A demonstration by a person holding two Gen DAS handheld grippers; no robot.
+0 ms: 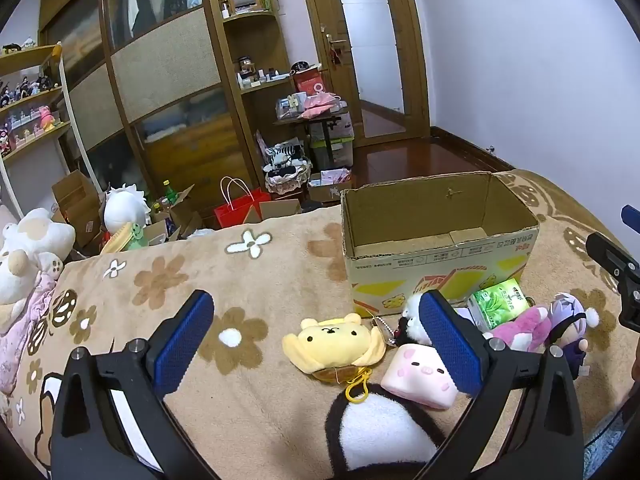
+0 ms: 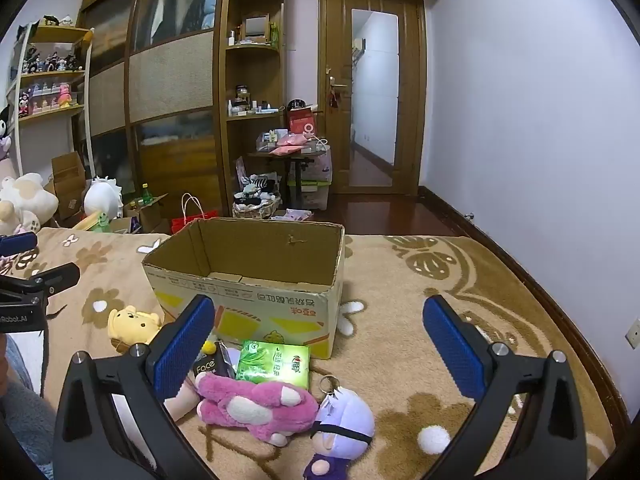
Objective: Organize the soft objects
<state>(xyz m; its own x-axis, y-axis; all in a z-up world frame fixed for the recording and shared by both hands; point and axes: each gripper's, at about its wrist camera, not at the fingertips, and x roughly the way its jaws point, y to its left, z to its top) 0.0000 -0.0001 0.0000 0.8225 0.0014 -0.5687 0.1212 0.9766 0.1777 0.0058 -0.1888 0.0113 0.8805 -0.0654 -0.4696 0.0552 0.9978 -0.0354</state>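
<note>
On a tan blanket (image 2: 400, 320) printed with brown and white flowers, an open cardboard box (image 2: 256, 280) stands with its top flaps gone and its inside bare. Just in front of the box lies a cluster of soft things. From the right wrist view, a green tissue pack (image 2: 274, 362) rests against the box's front wall, a black packet marked "Face" (image 2: 210, 366) lies beside it, a pink plush bear (image 2: 256, 406) sprawls just below both, and a purple-haired doll (image 2: 344, 424) with a key ring lies touching the bear's right side. A yellow bear plush (image 2: 132, 322) sits off to the left, near the box's front corner.

From the left wrist view, a pink pig cube (image 1: 420, 376) sits just right of the yellow bear plush (image 1: 334, 344), and a black-and-white plush (image 1: 380, 432) lies nearest the camera, between the fingers. A small black-and-white toy is partly hidden behind the right finger, so I cannot tell what it is.

The left gripper (image 1: 316, 344) hangs over the yellow bear and the pig with its jaws spread wide, pads touching nothing. The right gripper (image 2: 320, 348) hangs above the tissue pack and pink bear, jaws equally wide and holding nothing.

Beyond the bed stand a wooden wardrobe (image 2: 168, 80) and a door (image 2: 372, 92).
</note>
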